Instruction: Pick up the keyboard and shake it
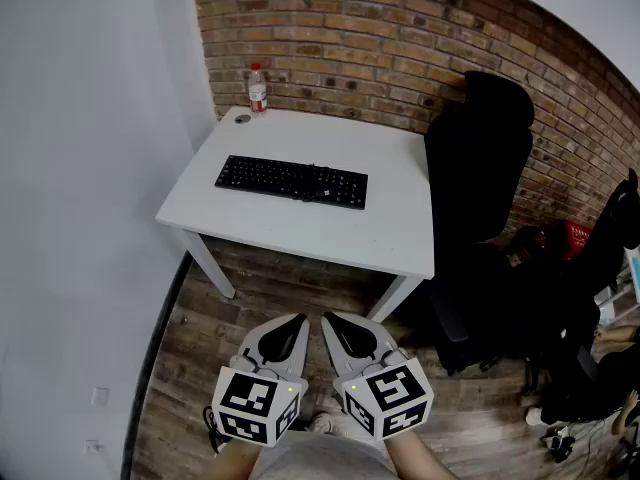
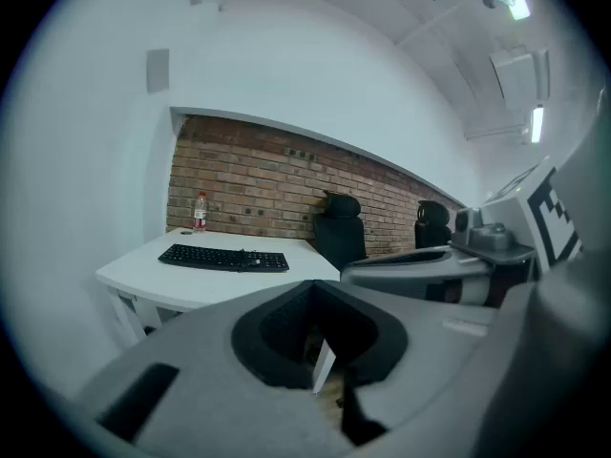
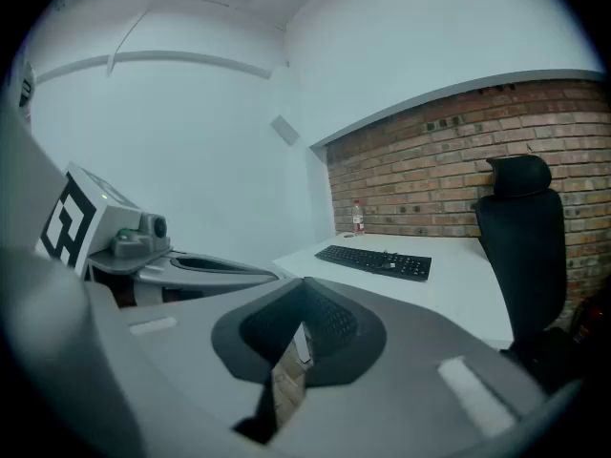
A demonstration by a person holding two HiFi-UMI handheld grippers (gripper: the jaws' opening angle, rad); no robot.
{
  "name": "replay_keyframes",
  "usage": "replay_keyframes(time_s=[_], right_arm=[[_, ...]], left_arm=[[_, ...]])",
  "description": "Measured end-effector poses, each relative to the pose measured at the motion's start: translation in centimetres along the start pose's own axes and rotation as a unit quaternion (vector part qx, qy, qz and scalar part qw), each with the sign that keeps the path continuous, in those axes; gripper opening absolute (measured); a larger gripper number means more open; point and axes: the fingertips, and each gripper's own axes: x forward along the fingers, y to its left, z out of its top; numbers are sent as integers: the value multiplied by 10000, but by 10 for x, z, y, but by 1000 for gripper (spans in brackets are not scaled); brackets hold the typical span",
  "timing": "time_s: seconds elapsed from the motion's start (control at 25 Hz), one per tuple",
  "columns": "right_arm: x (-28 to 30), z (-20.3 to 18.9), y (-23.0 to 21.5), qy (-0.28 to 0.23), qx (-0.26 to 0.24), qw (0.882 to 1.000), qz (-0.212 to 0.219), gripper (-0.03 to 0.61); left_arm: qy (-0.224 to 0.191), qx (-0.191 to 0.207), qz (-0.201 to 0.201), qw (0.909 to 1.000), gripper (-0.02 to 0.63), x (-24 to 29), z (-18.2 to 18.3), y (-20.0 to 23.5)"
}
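Currently the left gripper and right gripper are pinched together, empty, well short of the black keyboard; arriving unopened would likely shove it farther.

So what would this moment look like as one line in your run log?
stage: before pickup | keyboard: flat on white table, untouched | left gripper: shut, empty | right gripper: shut, empty

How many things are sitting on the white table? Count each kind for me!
Black keyboard: 1
Plastic bottle: 1
Small round thing, too small to tell what it is: 1
Total on the table: 3
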Motion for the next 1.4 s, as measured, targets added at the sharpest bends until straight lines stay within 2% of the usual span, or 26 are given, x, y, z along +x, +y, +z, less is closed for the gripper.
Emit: replay_keyframes(time_s=[0.32, 0.64, 0.92, 1.4], right_arm=[[-1, -2, -12, -5, 113, 9999, -17, 11], [21, -4, -21, 121, 154, 9998, 20, 11], [66, 7, -38, 202, 212, 9995, -87, 11], [172, 44, -68, 375, 450, 9972, -467, 11]], left_arm=[[67, -119, 63, 9999, -6, 8, -3, -3], [145, -225, 85, 9996, -8, 25, -3, 14], [165, -311, -57, 9994, -8, 57, 11, 54], [369, -382, -384, 9978, -8, 114, 49, 157]])
